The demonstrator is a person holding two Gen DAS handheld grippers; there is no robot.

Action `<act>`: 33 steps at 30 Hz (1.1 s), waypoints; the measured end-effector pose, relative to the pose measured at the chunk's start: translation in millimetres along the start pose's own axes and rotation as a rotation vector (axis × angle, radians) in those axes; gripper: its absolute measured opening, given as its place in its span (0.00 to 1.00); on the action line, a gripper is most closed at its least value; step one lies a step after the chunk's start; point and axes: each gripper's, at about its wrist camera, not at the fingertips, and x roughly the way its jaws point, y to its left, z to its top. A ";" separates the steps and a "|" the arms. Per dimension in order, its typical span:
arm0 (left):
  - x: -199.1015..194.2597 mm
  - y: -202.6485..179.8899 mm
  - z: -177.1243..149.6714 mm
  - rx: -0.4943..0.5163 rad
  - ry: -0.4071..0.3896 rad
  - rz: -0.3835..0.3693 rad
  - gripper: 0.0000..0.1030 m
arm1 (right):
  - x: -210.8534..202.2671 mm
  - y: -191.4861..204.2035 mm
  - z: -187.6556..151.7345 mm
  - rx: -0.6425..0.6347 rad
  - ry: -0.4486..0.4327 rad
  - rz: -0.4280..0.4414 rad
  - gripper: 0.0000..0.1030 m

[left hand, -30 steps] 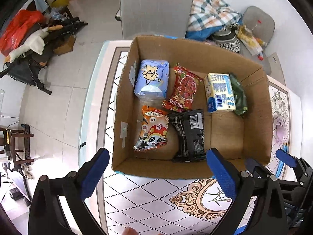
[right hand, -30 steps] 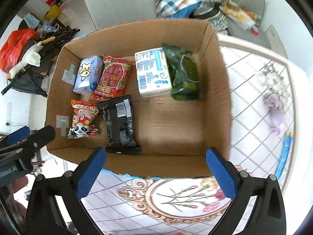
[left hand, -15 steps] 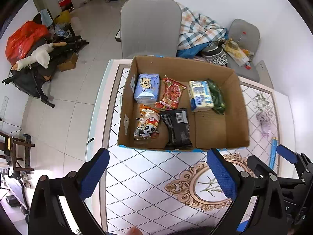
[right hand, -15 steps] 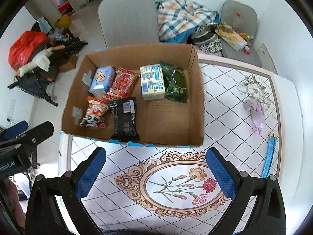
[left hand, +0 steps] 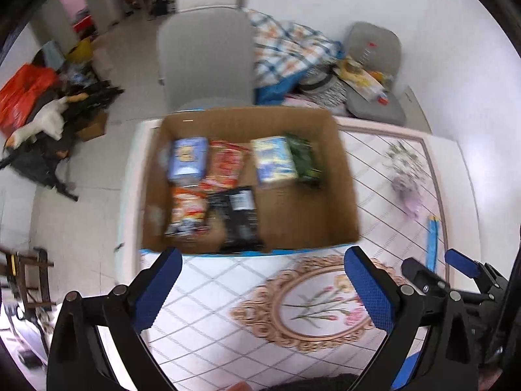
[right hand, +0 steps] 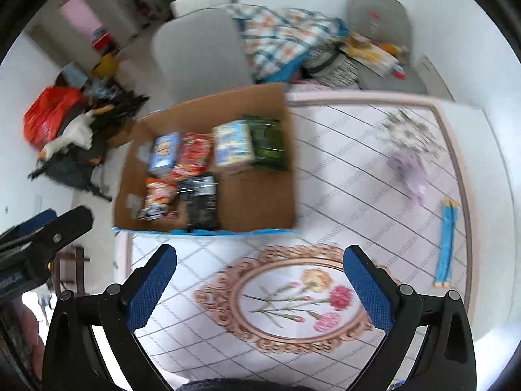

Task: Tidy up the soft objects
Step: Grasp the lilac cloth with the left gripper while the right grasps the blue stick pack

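A cardboard box (left hand: 345, 176) stands on the patterned table and holds several soft packs: a blue pack (left hand: 188, 158), a red pack (left hand: 226, 166), a light blue-yellow pack (left hand: 273, 159), a green pack (left hand: 304, 158), an orange panda pack (left hand: 187, 211) and a black pack (left hand: 239, 218). The box also shows in the right wrist view (right hand: 289, 169). My left gripper (left hand: 263, 285) is open and empty, above the table in front of the box. My right gripper (right hand: 260, 283) is open and empty, over the oval flower motif.
A lilac cloth (right hand: 412, 172), a pale flower bunch (right hand: 403, 128) and a blue strip (right hand: 446, 247) lie on the table's right side. A grey chair (left hand: 205, 55) stands behind the box. A plaid blanket (left hand: 286, 45) and floor clutter (left hand: 42, 114) lie beyond.
Both grippers have pulled up and back from the box, so it looks smaller and farther. Both stay open and empty. The current views are motion-blurred.
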 end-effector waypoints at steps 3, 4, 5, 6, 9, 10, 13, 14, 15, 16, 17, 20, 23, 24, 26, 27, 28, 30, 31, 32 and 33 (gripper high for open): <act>23.4 -51.2 10.0 0.061 0.041 -0.020 0.99 | 3.5 -63.4 -1.4 0.098 0.014 -0.068 1.00; 34.4 -71.3 14.1 0.086 0.065 -0.026 0.99 | 6.8 -87.3 -1.6 0.134 0.024 -0.095 1.00; 42.0 -84.3 17.2 0.103 0.077 -0.032 0.99 | 11.0 -117.3 -2.5 0.178 0.033 -0.131 1.00; 54.4 -104.1 21.1 0.127 0.101 -0.032 0.99 | 15.5 -139.1 -3.1 0.210 0.043 -0.157 1.00; 94.1 -156.3 32.3 0.177 0.182 -0.051 0.99 | 36.8 -219.6 -7.7 0.325 0.087 -0.222 1.00; 106.9 -172.0 35.9 0.187 0.209 -0.059 0.99 | 45.5 -241.2 -10.1 0.356 0.105 -0.232 1.00; 151.2 -223.5 49.1 0.216 0.298 -0.094 0.99 | 76.4 -302.3 -14.7 0.450 0.159 -0.203 1.00; 165.8 -238.7 54.9 0.222 0.322 -0.106 0.99 | 85.1 -314.8 -15.5 0.467 0.176 -0.197 0.99; 182.3 -254.1 60.8 0.223 0.346 -0.114 0.99 | 98.4 -332.3 -16.1 0.486 0.198 -0.190 0.95; 195.6 -265.3 65.6 0.219 0.370 -0.115 0.99 | 104.3 -338.7 -18.3 0.496 0.209 -0.187 0.92; 211.0 -277.3 70.8 0.214 0.400 -0.121 0.99 | 114.1 -347.4 -17.9 0.510 0.224 -0.178 0.91; 254.6 -306.8 84.1 0.187 0.485 -0.137 0.99 | 137.7 -368.1 -19.8 0.536 0.262 -0.165 0.90; 280.0 -320.6 90.7 0.166 0.522 -0.141 0.99 | 149.7 -377.5 -20.0 0.546 0.282 -0.146 0.89; 288.3 -326.5 93.2 0.163 0.532 -0.139 0.99 | 152.8 -379.8 -19.3 0.549 0.284 -0.138 0.89; 300.6 -334.0 95.7 0.151 0.550 -0.136 0.99 | 158.2 -382.9 -18.1 0.555 0.292 -0.126 0.89; 306.9 -337.5 96.3 0.145 0.561 -0.131 0.99 | 160.3 -384.2 -18.2 0.557 0.295 -0.123 0.88; 312.2 -340.0 96.6 0.135 0.570 -0.130 0.99 | 162.4 -385.1 -17.9 0.555 0.298 -0.123 0.88; 322.5 -342.9 95.2 0.100 0.596 -0.138 0.97 | 167.8 -386.0 -17.7 0.556 0.308 -0.123 0.87; 327.0 -343.8 93.3 0.086 0.610 -0.141 0.91 | 170.3 -387.9 -17.4 0.557 0.312 -0.121 0.81; 331.6 -345.5 91.2 0.077 0.625 -0.137 0.90 | 172.9 -387.9 -17.7 0.555 0.319 -0.121 0.78; 334.3 -346.8 89.7 0.080 0.631 -0.129 0.83 | 176.2 -387.3 -18.3 0.553 0.333 -0.124 0.76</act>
